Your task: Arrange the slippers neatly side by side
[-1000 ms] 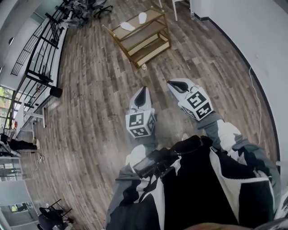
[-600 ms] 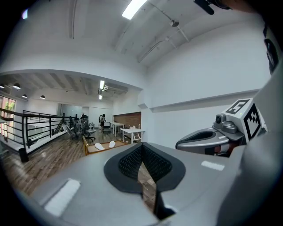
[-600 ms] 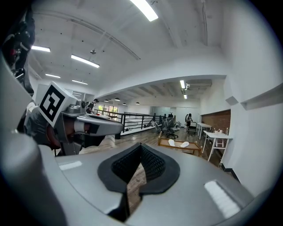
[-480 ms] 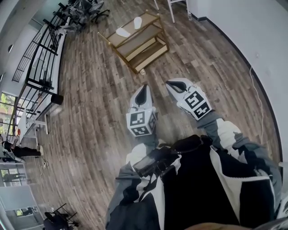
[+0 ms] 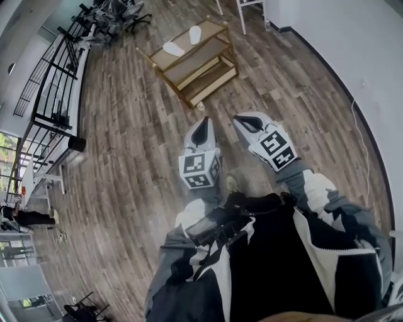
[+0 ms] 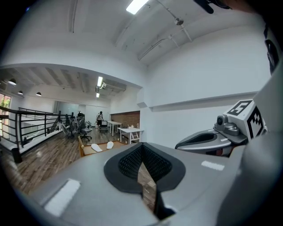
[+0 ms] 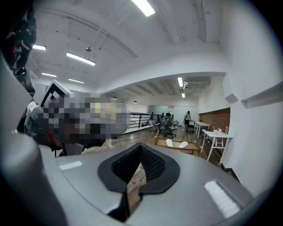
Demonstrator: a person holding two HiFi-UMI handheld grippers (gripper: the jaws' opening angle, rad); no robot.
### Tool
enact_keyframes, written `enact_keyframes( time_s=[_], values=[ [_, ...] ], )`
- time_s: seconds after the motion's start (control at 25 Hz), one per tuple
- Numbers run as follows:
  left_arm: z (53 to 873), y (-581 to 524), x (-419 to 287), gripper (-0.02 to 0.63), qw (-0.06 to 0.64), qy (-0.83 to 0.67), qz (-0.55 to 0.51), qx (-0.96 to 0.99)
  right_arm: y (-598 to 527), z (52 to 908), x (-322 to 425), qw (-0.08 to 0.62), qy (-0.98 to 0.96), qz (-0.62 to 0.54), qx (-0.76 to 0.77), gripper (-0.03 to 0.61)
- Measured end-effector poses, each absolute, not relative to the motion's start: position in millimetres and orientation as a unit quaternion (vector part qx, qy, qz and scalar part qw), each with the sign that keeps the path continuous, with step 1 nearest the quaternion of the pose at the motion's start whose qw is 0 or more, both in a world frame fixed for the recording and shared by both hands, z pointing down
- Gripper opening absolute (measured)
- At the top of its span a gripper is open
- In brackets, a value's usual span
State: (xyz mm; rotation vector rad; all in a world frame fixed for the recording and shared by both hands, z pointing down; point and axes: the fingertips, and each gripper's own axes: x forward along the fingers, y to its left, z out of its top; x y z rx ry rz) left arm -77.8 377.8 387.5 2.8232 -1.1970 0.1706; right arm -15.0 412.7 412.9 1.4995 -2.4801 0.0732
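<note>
Left gripper (image 5: pixel 202 122) and right gripper (image 5: pixel 244 119): jaws pressed together, nothing held. 2 white slippers (image 5: pixel 173 48) lie apart on the wooden rack (image 5: pixel 196 63), well ahead.

Two white slippers (image 5: pixel 173 48) are seen on a gold-framed, tan shelf rack (image 5: pixel 196 58). The floor (image 5: pixel 126 163) is patterned in grey-brown wood planks. The grey left gripper (image 5: pixel 203 122) and right gripper (image 5: pixel 243 119) are marked with black-and-white squares.

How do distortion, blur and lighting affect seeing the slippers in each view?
Head view: heavy fisheye curves the floor; slippers on the rack are sharp. Left gripper view: dark corners, bright ceiling lamp, slippers tiny. Right gripper view: a mosaic patch at left, clear of the slippers; even light.
</note>
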Motion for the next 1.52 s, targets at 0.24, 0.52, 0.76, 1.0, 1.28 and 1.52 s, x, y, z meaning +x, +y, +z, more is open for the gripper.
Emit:
enact_keyframes(
  time_s=[0.24, 0.52, 0.76, 1.0, 1.28, 1.52],
  values=[
    [382.2, 311.5, -74.1, 0.006, 0.028, -0.36, 0.059, 0.93, 344.7, 405.2, -11.0, 0.122, -0.834, 0.027, 0.538, 0.006],
    [378.0, 228.7, -103.2, 0.006, 0.039, -0.358, 0.049, 0.931, 265.0, 401.5, -25.5, 0.115, -0.824, 0.044, 0.553, 0.005],
    [389.9, 180.0, -129.6, 0.006, 0.047, -0.361, 0.046, 0.93, 217.7, 408.0, -47.0, 0.119, -0.823, 0.041, 0.554, 0.006],
    [401.6, 147.6, -138.7, 0.006, 0.064, -0.369, 0.045, 0.926, 191.2, 418.6, -53.0, 0.134, -0.825, 0.053, 0.546, 0.006],
    [409.3, 102.3, -110.9, 0.005, 0.065, -0.375, 0.061, 0.923, 137.0, 419.6, -25.3, 0.124, -0.83, 0.057, 0.541, 0.006],
    [406.6, 27.6, -78.1, 0.005, 0.061, -0.407, 0.065, 0.909, 56.3, 418.0, 8.0, 0.116, -0.851, 0.054, 0.51, 0.006]
  ],
)
